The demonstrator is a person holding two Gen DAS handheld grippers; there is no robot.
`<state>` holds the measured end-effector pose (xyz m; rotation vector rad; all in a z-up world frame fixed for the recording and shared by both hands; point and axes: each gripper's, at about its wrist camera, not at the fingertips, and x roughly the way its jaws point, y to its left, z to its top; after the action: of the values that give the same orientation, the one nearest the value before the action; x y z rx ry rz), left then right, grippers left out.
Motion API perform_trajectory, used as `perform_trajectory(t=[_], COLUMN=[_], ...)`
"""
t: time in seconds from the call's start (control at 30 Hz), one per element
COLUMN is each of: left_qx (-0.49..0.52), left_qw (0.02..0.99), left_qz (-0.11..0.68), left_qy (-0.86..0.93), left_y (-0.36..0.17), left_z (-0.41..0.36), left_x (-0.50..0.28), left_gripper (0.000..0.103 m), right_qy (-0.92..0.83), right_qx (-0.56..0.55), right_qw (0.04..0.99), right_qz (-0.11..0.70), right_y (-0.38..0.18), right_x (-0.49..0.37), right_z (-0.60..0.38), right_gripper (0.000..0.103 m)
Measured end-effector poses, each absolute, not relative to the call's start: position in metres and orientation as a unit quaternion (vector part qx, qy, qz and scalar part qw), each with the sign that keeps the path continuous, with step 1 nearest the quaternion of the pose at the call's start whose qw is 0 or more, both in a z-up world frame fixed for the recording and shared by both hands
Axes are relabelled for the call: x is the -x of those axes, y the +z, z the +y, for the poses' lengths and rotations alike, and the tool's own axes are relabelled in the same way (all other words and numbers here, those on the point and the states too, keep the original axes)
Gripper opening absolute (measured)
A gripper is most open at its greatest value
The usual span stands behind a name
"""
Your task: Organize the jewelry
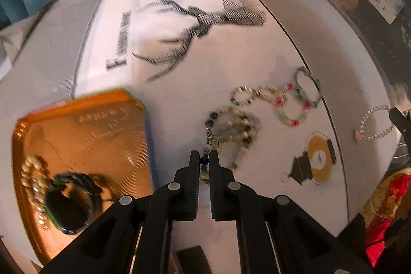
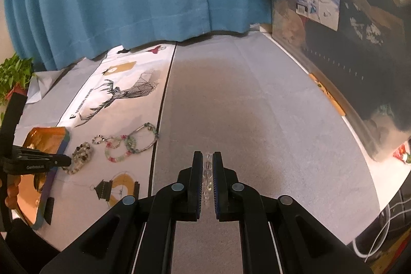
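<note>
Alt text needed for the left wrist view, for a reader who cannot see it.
The left gripper is shut on a strand of the mixed-bead bracelet on the white cloth. To its left, an orange tray holds a pearl bracelet and a dark bangle.

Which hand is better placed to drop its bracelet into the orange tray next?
Left. The left gripper grips the multicoloured bead bracelet right beside the orange metal tray; the right gripper, holding clear beads, is farther away.
</note>
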<state>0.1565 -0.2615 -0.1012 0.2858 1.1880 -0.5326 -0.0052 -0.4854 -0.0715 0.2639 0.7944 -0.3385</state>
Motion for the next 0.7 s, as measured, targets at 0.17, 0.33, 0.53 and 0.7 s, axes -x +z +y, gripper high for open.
perform_trajectory(t=[0.17,0.33,0.53,0.7], left_qx=[-0.128,-0.145,-0.181,-0.191], left_qw=[0.801,0.801,0.788,0.779], left_qz=[0.514,0.494,0.491,0.498], left_qy=[-0.278,-0.306,-0.324,-0.33], left_y=[-0.088,-0.086,-0.1,-0.11], left_z=[-0.26,-0.275,-0.296,-0.302], left_x=[-0.158,-0.152,-0.145,-0.149], left_gripper=[0.036,0.052,0.052,0.007], right_qy=[-0.159,-0.16,-0.17,-0.174], right_qx=[-0.136,-0.145,-0.146,-0.152], right_qw=[0.899,0.893,0.886,0.88], right_qz=[0.386,0.394,0.405,0.415], right_y=[-0.075,-0.084,-0.097,-0.109], right_x=[0.005,0.004,0.002,0.0], right_z=[-0.487,-0.492,-0.502,-0.509], right_gripper=[0.008,0.008,0.008,0.008])
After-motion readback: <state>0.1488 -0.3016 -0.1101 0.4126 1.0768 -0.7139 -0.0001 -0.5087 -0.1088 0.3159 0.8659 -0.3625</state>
